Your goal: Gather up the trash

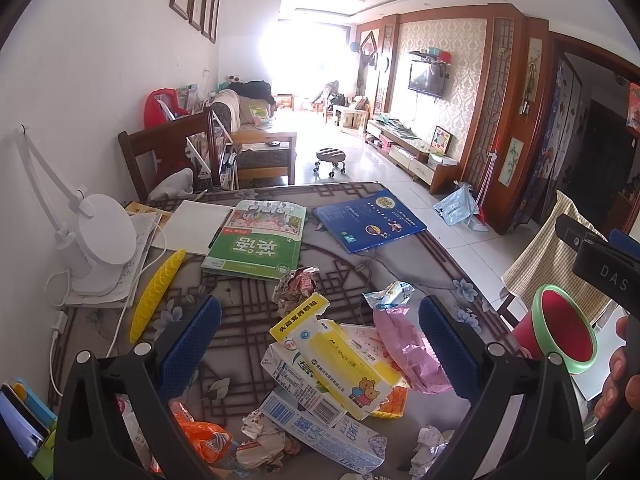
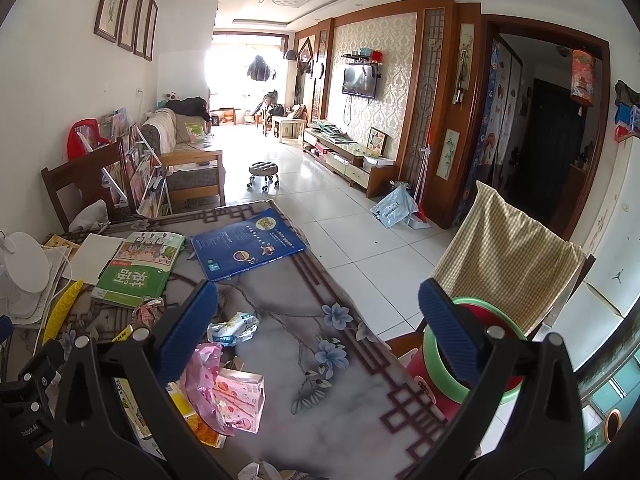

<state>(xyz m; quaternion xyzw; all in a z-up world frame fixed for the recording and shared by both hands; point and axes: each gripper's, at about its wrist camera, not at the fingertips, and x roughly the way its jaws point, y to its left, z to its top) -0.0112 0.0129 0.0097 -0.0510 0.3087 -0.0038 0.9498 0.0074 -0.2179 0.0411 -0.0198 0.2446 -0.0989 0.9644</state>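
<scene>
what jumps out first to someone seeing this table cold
A heap of trash between the open left jaws: a yellow box leaning over flattened cartons, with a pink wrapper beside it. Farther back lie a green book and a blue book. Off the table's right edge stands a red bin.

Bare tabletop (image 2: 288,360) right of litter pile (image 1: 340,368) — books (image 1: 256,240) behind

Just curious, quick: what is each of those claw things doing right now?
Left gripper: open, empty, above the yellow medicine box.
Right gripper: open, one finger inside the red, green-rimmed plastic bin.
</scene>
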